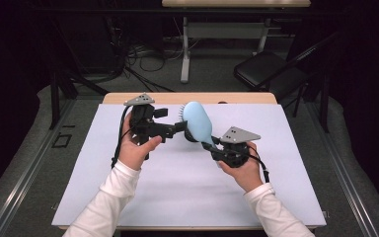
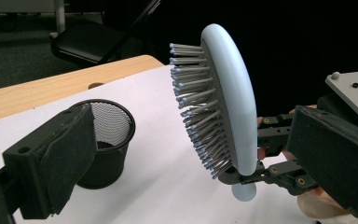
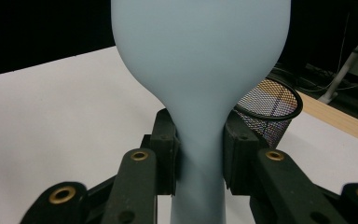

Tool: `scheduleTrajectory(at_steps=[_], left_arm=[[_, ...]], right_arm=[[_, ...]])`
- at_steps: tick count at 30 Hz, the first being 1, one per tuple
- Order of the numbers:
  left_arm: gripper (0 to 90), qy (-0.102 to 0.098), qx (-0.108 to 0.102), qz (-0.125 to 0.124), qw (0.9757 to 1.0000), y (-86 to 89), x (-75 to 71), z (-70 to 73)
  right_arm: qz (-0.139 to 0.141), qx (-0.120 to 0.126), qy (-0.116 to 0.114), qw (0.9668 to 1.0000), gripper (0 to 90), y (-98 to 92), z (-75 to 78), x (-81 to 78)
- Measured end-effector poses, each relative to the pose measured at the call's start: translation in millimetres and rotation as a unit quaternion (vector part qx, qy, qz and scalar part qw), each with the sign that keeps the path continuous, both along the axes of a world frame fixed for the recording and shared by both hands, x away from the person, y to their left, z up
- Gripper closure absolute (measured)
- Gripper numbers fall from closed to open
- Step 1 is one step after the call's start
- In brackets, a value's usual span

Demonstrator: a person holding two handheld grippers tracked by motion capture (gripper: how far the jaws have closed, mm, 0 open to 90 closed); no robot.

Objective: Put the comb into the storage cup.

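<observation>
A white sheet (image 1: 187,197) covers the wooden tabletop (image 1: 187,98), with a dark floor, cables and a folding chair (image 1: 271,71) beyond the far edge.

Nearest the front edge, two white-sleeved forearms rise toward the middle of the sheet. The right gripper (image 1: 212,146) is held level over the centre, slightly right, its jaws pinching the narrow neck of a pale blue hairbrush (image 1: 197,121); in the right gripper view both pads (image 3: 168,144) press the handle (image 3: 200,154) from either side. The brush is lifted clear of the sheet, its head tilted up and away from the person, bristles (image 2: 200,112) turned toward the left gripper (image 1: 180,127).

That left gripper points across at the brush head from the left, hand wrapped round its body. One padded jaw (image 2: 67,158) shows in its own view, apart from the bristles; the other is out of frame, so whether the jaws are spread or closed I cannot tell.

Farther back, toward the far edge, stands a black mesh cup (image 2: 107,140), probably hidden behind the brush in the high view.

The step looks like carrying the brush toward the cup. Next, the right hand would need to swing it over the rim and tip it in handle-first, or the left gripper to take the head.
</observation>
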State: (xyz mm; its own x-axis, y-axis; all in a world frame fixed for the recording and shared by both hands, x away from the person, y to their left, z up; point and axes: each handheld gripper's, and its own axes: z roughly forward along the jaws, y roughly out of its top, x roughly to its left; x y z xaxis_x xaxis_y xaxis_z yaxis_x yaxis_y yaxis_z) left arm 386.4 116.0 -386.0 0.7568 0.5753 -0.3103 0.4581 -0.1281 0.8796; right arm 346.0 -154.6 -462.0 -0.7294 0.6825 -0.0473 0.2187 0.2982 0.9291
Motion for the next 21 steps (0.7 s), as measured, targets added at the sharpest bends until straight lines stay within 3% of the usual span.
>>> scheduleTrajectory(at_steps=[12, 21], left_arm=[[2.6, 0.028, -0.004, 0.004, 0.9996, -8.4, 6.0, 1.6], [4.9, 0.033, -0.009, 0.009, 0.9994, -13.0, 8.8, 0.0]], right_arm=[[0.001, -0.001, -0.001, 1.0000, 69.7, 5.9, -4.2, 0.1], [0.006, 0.008, -0.005, 0.9999, 69.7, 7.8, -3.8, -0.2]])
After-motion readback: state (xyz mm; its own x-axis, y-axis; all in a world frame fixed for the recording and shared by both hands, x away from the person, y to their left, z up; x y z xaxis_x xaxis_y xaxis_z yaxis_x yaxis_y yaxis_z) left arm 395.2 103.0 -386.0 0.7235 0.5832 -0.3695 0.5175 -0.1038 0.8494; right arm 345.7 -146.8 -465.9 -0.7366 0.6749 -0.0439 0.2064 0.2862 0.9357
